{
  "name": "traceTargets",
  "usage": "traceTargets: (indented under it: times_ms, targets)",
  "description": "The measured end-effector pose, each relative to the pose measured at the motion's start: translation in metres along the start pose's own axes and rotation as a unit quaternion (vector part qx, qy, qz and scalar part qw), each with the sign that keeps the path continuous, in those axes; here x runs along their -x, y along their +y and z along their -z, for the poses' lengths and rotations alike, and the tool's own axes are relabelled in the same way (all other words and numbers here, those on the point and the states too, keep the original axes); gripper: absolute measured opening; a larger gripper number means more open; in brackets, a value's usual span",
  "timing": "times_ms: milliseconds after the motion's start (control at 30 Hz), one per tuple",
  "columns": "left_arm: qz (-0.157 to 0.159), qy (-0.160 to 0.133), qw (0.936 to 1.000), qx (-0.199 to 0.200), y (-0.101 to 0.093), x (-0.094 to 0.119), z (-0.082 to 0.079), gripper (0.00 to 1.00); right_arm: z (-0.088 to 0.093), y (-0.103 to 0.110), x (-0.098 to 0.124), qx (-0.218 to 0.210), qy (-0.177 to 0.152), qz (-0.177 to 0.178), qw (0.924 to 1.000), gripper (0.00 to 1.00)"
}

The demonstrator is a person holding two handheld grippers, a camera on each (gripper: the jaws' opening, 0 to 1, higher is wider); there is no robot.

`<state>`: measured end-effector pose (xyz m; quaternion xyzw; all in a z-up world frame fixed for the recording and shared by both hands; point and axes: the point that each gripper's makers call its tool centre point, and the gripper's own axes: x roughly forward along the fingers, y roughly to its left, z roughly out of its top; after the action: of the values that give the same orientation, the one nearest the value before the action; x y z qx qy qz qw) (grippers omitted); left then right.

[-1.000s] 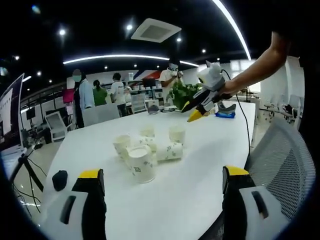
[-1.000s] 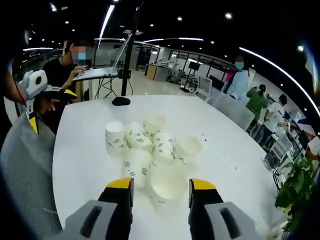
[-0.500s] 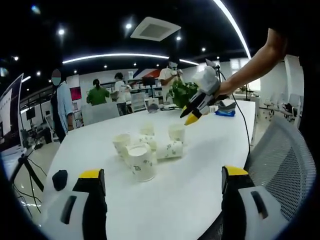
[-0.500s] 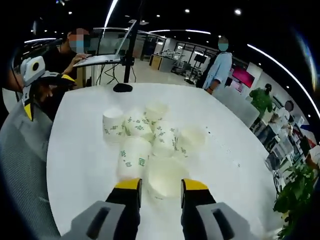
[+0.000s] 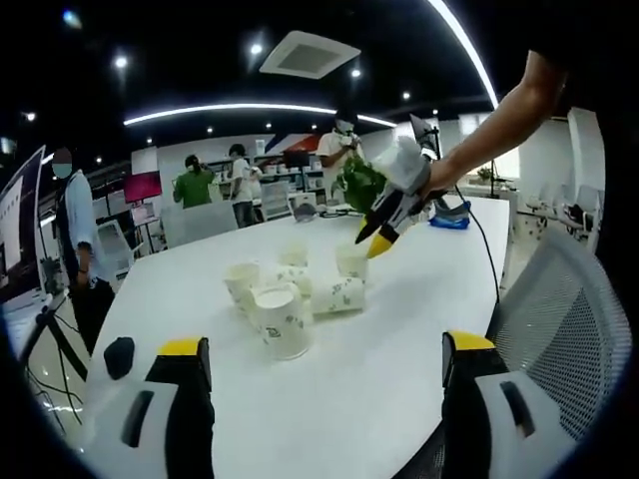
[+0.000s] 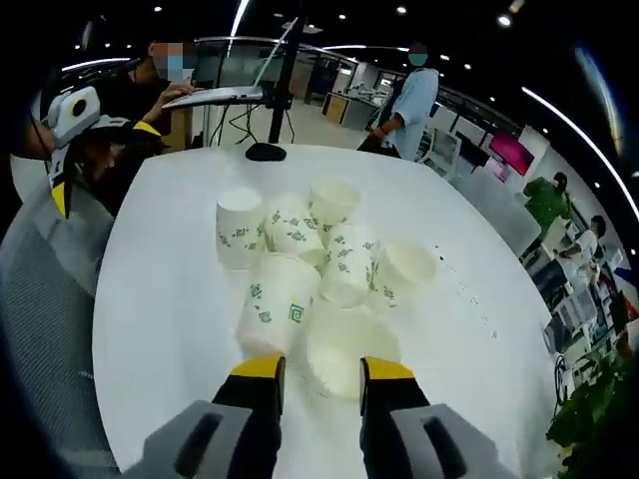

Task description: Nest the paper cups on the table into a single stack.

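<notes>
A: What is showing at the left of the left gripper view?

B: A small black rounded object (image 5: 119,357) is lying on the white surface (image 5: 379,339) at lower left. The left gripper (image 5: 324,374) is rising from the bottom, its yellow-tipped fingers (image 5: 183,349) standing wide apart around nothing.

A: And further right?

B: A cluster of white paper cups with green print (image 5: 295,292) is sitting at mid-frame. The right gripper (image 5: 377,238) is hanging above the cluster's right side.

A: In the right gripper view?

B: At upper left the left gripper (image 6: 60,195) is hovering beyond the surface (image 6: 160,299) edge. The paper cups (image 6: 310,249) are huddling at centre; one cup is standing rim-down at the cluster's left, others are lying tipped. Low in the frame the right gripper (image 6: 321,371) is reaching a wide-mouthed white paper cup (image 6: 339,349), its fingers (image 6: 258,369) standing narrowly apart, their tips at its near rim; whether they are touching it, I cannot tell.
</notes>
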<state>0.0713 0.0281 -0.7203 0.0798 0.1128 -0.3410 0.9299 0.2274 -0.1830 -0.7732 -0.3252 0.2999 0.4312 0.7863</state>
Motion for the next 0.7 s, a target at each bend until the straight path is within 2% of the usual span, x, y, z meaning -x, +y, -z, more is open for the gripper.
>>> traceTargets:
  times_ms: [167, 700]
  targets:
    - [0.0, 0.002, 1.0, -0.001, -0.0014, -0.0007, -0.0008, 0.96, 0.0004, 0.0034, -0.0038, 0.015, 0.008, -0.005, 0.9999, 0.24]
    - [-0.003, 0.002, 1.0, -0.004, -0.0004, -0.002, -0.0006, 0.95, 0.0056, 0.0031, -0.0056, 0.018, 0.015, -0.014, 0.9996, 0.1]
